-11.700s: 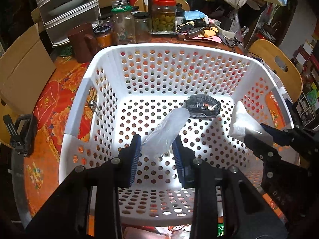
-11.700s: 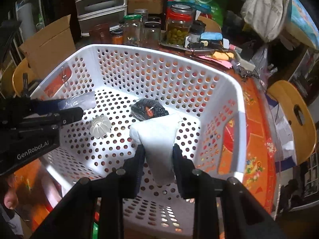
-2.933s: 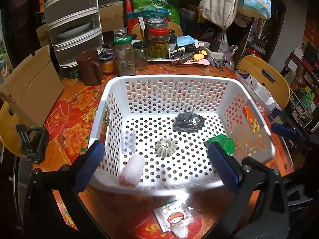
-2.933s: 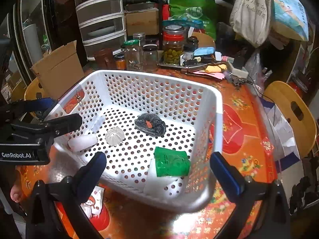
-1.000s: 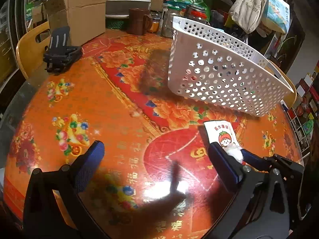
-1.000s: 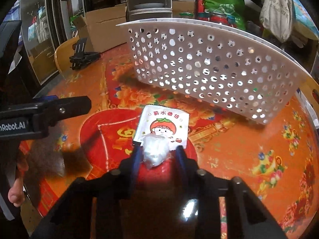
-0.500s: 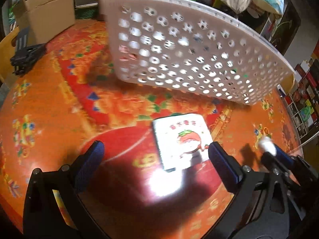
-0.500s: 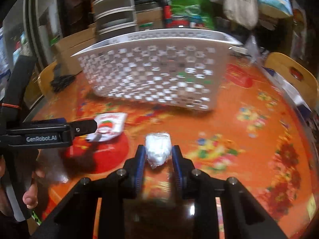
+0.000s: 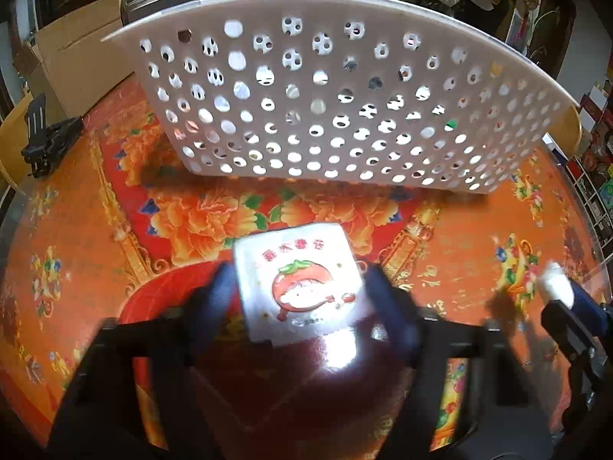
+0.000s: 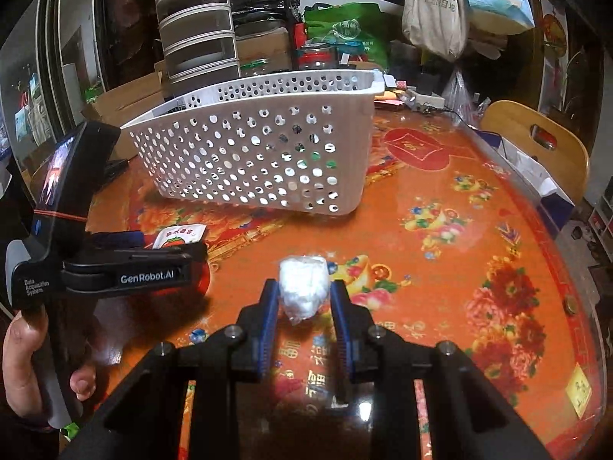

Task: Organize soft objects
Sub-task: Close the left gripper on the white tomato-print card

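Observation:
A white packet with a tomato cartoon (image 9: 297,268) lies flat on the orange flowered tablecloth in front of the white perforated basket (image 9: 325,57). My left gripper (image 9: 299,291) straddles it and its jaws are closing, blurred, a finger at each side edge of the packet with a thin gap still showing. In the right wrist view the left gripper (image 10: 168,247) sits low over that packet (image 10: 178,234), left of the basket (image 10: 268,145). My right gripper (image 10: 302,299) is shut on a small white plastic-wrapped wad (image 10: 304,287), held above the table. That wad (image 9: 551,283) also shows at the far right.
A hand (image 10: 23,364) grips the left tool's handle. A black phone stand (image 9: 46,142) and a cardboard box (image 9: 76,57) lie at the left. Behind the basket stand a drawer unit (image 10: 199,30), jars and bags. A wooden chair (image 10: 536,142) is at the table's right edge.
The left gripper slid over the tomato packet and its jaws narrowed around it. The right gripper lifted the white wad off the packet and carried it away to the right.

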A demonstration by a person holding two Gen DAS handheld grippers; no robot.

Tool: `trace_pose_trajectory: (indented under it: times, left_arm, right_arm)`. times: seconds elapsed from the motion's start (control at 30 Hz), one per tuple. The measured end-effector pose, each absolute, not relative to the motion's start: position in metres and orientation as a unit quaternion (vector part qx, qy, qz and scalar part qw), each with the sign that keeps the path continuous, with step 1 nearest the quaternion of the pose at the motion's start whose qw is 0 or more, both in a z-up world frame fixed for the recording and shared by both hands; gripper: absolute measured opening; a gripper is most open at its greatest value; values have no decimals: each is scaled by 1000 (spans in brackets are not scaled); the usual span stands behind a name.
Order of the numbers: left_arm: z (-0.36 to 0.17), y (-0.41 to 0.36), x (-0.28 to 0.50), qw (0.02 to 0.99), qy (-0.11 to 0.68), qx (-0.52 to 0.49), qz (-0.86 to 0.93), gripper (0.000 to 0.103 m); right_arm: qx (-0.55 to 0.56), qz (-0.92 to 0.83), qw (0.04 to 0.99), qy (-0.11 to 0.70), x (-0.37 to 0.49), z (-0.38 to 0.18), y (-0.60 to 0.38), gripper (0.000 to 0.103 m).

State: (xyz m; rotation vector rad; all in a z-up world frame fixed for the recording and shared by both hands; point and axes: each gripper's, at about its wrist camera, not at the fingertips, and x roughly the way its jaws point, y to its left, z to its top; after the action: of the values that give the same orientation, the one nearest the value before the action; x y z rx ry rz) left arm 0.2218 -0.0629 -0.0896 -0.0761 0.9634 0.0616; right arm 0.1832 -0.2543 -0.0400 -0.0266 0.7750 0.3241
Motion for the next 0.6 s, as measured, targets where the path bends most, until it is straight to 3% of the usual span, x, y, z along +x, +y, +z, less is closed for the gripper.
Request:
trace_pose_trajectory:
  times: [0.13, 0.2, 0.27, 0.6]
  left_arm:
    - [-86, -63, 219, 888, 458, -35, 21, 47]
    - [-82, -52, 210, 891, 451, -37, 18, 29]
    - [-83, -32, 202, 893, 449, -43, 17, 19]
    - [-83, 4, 193, 894, 443, -65, -8, 9]
  right_arm:
    - [-11, 166, 911, 378, 183, -40, -251, 26]
    - [-11, 167, 910, 379, 183, -41, -249, 26]
    - [-11, 170, 909, 380, 183, -42, -247, 26]
    - [-19, 182, 907, 380, 178, -43, -234, 26]
